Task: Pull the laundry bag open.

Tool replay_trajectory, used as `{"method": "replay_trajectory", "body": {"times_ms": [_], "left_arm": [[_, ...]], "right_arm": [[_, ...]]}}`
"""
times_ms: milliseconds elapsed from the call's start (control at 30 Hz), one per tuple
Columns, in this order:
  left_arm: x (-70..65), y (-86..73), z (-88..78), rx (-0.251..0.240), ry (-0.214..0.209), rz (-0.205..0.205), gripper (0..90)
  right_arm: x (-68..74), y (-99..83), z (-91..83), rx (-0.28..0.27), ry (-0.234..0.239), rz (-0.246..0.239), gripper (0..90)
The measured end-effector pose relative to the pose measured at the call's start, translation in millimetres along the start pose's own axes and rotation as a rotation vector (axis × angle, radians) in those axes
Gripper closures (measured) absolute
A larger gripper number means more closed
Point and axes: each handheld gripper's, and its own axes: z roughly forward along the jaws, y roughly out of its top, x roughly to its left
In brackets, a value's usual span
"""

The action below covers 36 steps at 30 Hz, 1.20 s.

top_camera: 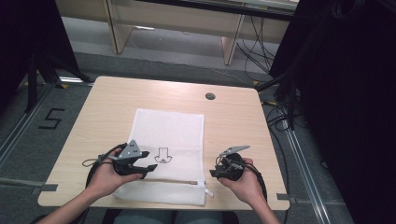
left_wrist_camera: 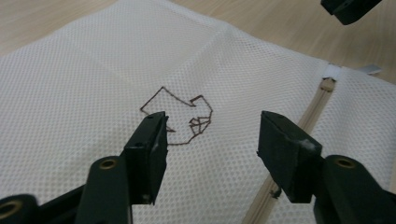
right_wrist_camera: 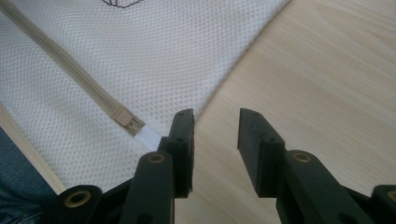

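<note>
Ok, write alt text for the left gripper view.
Open black two-jaw tool hovers over a white mesh laundry bag on a light wooden table, nothing between its jaws. A dark stitched arrow and beige zipper mark the bag.

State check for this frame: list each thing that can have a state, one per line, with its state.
Mesh laundry bag: lying flat on the table, arrow drawing facing up.
Zipper: closed along its visible length, pull at the right end.
Left gripper: open, jaws above the mesh, nothing between them.
Right gripper: open, empty, at the bag's edge beside the zipper pull.
Table: bare wood around the bag.
</note>
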Motion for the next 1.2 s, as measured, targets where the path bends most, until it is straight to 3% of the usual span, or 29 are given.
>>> {"method": "replay_trajectory", "body": {"times_ms": [33, 100, 133, 167, 200, 233, 300, 467, 500, 533, 600, 633, 767, 800, 833, 867, 933, 967, 1200], "left_arm": [[-4.8, 1.6, 2.3, -0.008, -0.007, -0.013, 44.4], [-7.5, 4.2, 6.1, -0.005, -0.017, 0.003, 49.2], [-9.2, 5.6, 8.5, 0.005, -0.035, 0.001, 49.2], [-11.7, 7.1, 11.9, 0.013, -0.038, 0.017, 50.3], [-13.9, 8.1, 15.2, 0.016, -0.042, 0.026, 51.7], [-16.8, 9.6, 18.2, 0.014, -0.06, 0.026, 52.7], [-21.4, 12.7, 22.3, 0.011, -0.056, 0.046, 55.2], [-31.5, 25.9, 31.8, 0.029, -0.089, 0.083, 64.2], [-34.2, 27.3, 34.1, 0.03, -0.089, 0.088, 64.2], [-39.1, 27.3, 38.7, 0.039, -0.113, 0.09, 65.8], [-41.9, 25.9, 40.8, 0.042, -0.118, 0.087, 66.5], [-43.9, 23.6, 41.9, 0.06, -0.125, 0.088, 67.2], [-43.4, 23.9, 44.2, 0.076, -0.152, 0.072, 68.2], [-43.3, 25.1, 44.3, 0.083, -0.158, 0.089, 68.4], [-44.8, 24.8, 46.3, 0.078, -0.164, 0.069, 68.4], [-44.7, 25.4, 46.9, 0.101, -0.174, 0.083, 68.8], [-48.3, 25.2, 51.7, 0.091, -0.196, 0.047, 69.0], [-50.2, 27.3, 56.3, 0.108, -0.204, 0.074, 69.2], [-62.7, 33.6, 72.0, 0.117, -0.256, 0.093, 69.7]], "right_arm": [[2.6, 0.1, -0.6, 0.008, 0.015, 0.015, 69.1], [4.9, 0.3, -0.1, 0.016, 0.035, -0.007, 73.4], [4.0, 0.1, 2.2, -0.002, 0.032, -0.047, 76.3], [7.6, 0.4, -0.3, 0.03, 0.044, -0.018, 79.7], [6.9, -0.4, 1.7, 0.002, 0.048, -0.046, 82.9], [8.8, 0.0, -1.2, 0.031, 0.046, -0.037, 85.9], [9.2, 0.6, -2.0, 0.033, 0.048, -0.046, 89.9], [14.9, 1.3, -0.5, 0.078, 0.092, 0.0, 90.0], [14.6, 1.2, 1.2, 0.072, 0.099, -0.008, 90.0], [15.6, 2.1, 2.6, 0.081, 0.105, 0.001, 90.0], [16.6, 2.9, 3.1, 0.103, 0.108, 0.025, 90.0], [18.2, 4.3, 5.0, 0.11, 0.131, 0.029, 90.0], [21.2, 5.4, 10.0, 0.135, 0.159, 0.046, 90.0], [23.9, 5.3, 13.4, 0.147, 0.173, 0.053, 90.0], [23.9, 5.3, 13.4, 0.147, 0.173, 0.053, 90.0], [25.0, 5.0, 16.7, 0.163, 0.176, 0.057, 90.0], [25.8, 5.1, 17.0, 0.172, 0.172, 0.07, 90.0], [25.1, 5.5, 20.3, 0.168, 0.175, 0.073, 90.0], [23.0, 6.1, 29.0, 0.171, 0.157, 0.067, 90.0]]}}
